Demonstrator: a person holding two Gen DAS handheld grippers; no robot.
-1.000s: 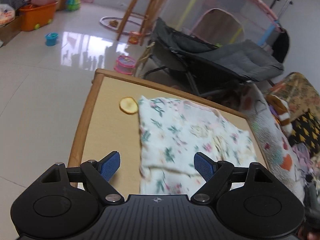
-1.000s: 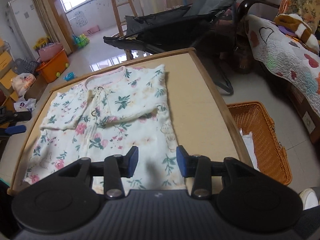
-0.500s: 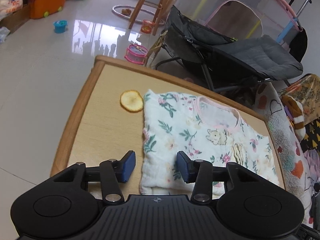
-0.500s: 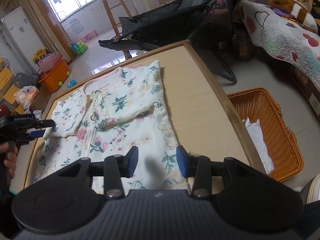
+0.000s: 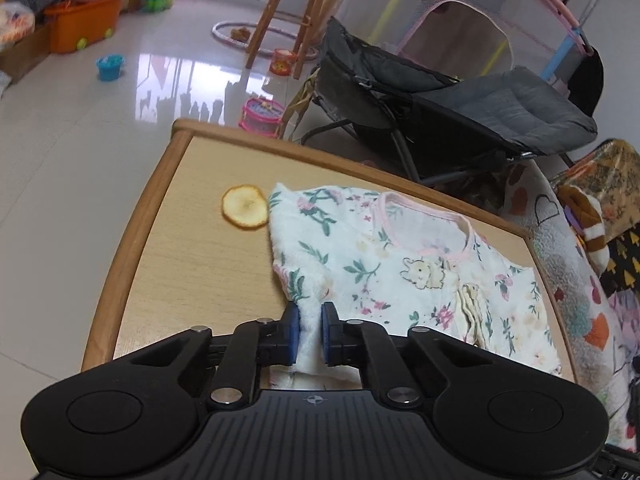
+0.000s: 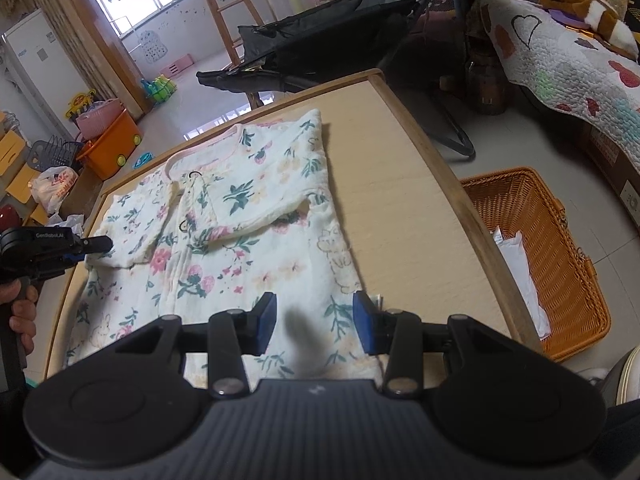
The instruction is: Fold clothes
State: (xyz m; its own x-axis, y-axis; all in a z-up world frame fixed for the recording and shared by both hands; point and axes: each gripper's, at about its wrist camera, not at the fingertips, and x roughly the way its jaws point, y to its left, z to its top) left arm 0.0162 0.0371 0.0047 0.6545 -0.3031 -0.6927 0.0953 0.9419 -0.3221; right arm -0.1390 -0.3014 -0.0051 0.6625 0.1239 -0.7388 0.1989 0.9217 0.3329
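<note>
Left gripper (image 5: 310, 330) jaws closing on cloth, angled downward; right gripper (image 6: 314, 322) jaws apart, empty.

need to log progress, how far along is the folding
Done: one sleeve is folded across the floral garment. In hand: the left tool is closing on the other sleeve's cuff; the right tool hovers open over the hem. Left: that sleeve's fold and the body folds.
</note>
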